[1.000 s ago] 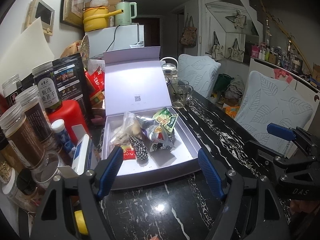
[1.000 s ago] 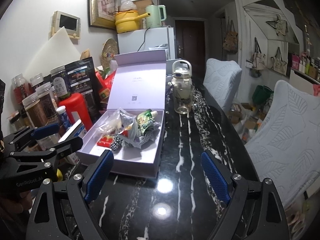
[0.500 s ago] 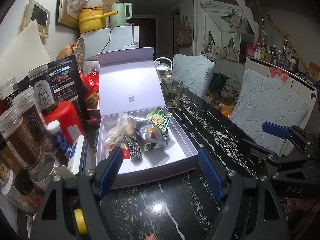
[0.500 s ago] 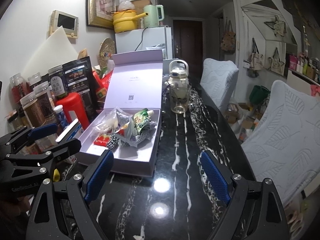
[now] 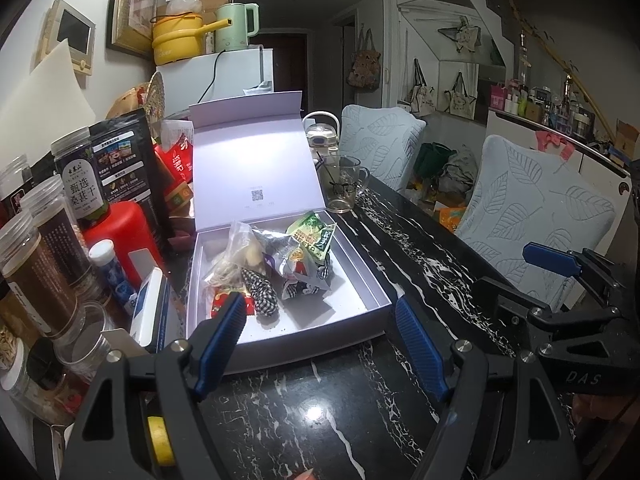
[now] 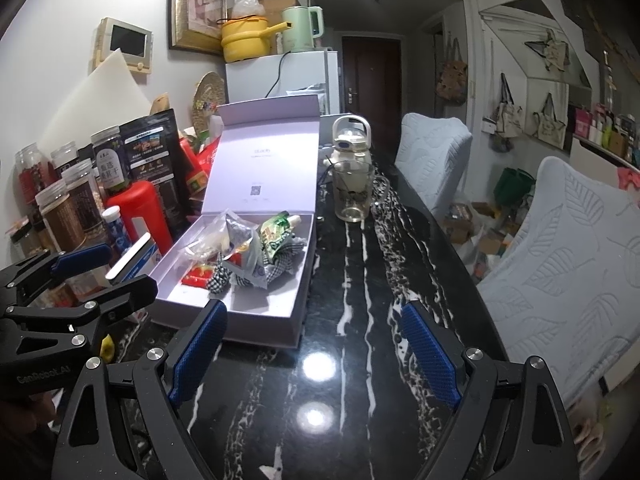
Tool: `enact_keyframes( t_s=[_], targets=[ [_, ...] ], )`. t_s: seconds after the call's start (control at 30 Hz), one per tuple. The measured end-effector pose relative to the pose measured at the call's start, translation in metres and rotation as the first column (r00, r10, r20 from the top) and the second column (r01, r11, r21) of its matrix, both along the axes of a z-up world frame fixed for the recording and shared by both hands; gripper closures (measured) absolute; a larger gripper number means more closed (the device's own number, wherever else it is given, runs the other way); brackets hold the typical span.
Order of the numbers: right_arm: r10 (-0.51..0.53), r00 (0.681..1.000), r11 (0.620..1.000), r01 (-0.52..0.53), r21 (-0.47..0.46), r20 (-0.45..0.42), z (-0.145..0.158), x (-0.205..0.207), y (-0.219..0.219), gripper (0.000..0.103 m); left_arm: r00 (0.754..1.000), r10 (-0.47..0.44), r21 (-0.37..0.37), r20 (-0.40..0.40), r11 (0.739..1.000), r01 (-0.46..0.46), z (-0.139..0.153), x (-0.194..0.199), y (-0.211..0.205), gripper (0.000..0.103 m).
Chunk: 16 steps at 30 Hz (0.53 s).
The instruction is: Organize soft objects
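An open lavender box (image 5: 372, 296) (image 6: 256, 328) lies on the black marble table, its lid standing upright. Inside it are a green snack packet (image 5: 314, 234) (image 6: 276, 236), a silver foil packet (image 5: 288, 260) (image 6: 244, 256), a clear plastic bag (image 5: 236, 256), a checkered cloth pouch (image 5: 262, 292) (image 6: 218, 280) and a red packet (image 6: 198, 274). My left gripper (image 5: 318, 304) (image 6: 108, 274) hovers open just in front of the box, empty. My right gripper (image 6: 313, 312) (image 5: 528, 276) is open and empty over the table, to the right of the box.
Jars (image 5: 40, 272), a red container (image 5: 120, 232) and dark pouches crowd the table's left side beside the box. A glass mug (image 5: 340, 188) (image 6: 354, 192) and a white bottle (image 6: 350, 140) stand behind the box. Two padded chairs (image 5: 532, 208) line the right edge.
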State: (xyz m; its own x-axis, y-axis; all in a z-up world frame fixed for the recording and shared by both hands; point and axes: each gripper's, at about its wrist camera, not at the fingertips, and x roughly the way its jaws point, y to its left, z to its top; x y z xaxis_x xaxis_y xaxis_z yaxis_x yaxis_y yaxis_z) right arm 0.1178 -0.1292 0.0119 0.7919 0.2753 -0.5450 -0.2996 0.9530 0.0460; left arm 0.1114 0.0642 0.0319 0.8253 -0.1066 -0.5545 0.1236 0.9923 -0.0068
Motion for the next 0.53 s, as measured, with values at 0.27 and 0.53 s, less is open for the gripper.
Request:
enact_keyframes(
  t_s=[0.27,0.53],
  targets=[
    [-0.003,1.0,1.0,0.003,-0.002,-0.011,-0.003,0.001,-0.002,0.013,1.0,-0.004,-0.006,-0.023,1.0,0.004,-0.005,0.002,-0.001,0.026],
    [-0.015,0.998,1.0,0.014,-0.007,-0.054,-0.016,0.005,-0.005,0.013,0.999,0.008,0.002,-0.038,1.0,-0.008,-0.013,0.004,0.0,0.026]
  ],
)
